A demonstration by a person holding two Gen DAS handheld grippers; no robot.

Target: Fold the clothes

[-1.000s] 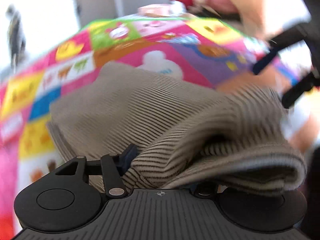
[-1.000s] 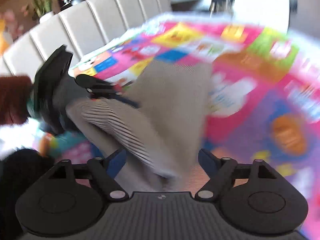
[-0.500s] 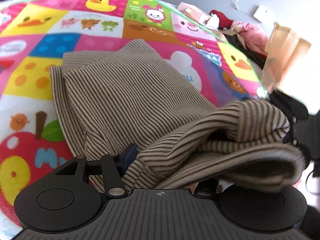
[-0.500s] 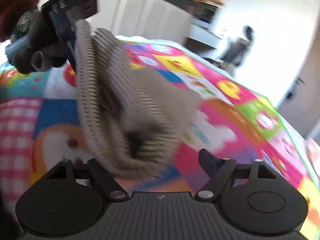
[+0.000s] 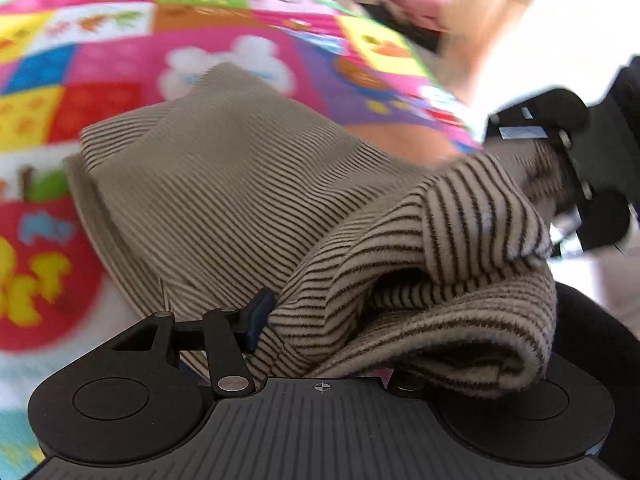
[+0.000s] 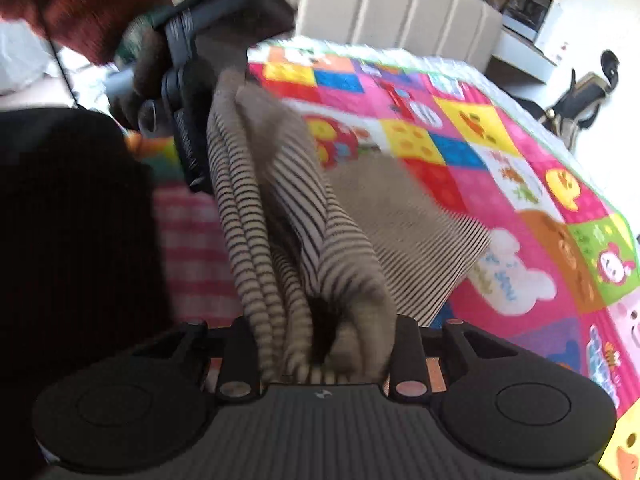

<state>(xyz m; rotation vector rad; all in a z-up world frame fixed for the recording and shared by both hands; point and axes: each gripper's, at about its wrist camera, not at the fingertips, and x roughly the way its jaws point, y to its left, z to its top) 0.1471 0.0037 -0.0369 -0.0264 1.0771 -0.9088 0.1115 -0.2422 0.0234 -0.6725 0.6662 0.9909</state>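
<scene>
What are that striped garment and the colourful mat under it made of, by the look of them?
The garment looks like a soft knit, perhaps cotton: beige with thin dark stripes, a fuzzy nap, and it folds in thick limp rolls where both grippers pinch it. The mat is matte, with bright printed cartoon squares; whether it is foam or quilted cloth is unclear.

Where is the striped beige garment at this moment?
The striped beige knit garment lies partly on the colourful patchwork play mat, centre of both views; its near edge is lifted, bunched in the left claw and right claw.
</scene>
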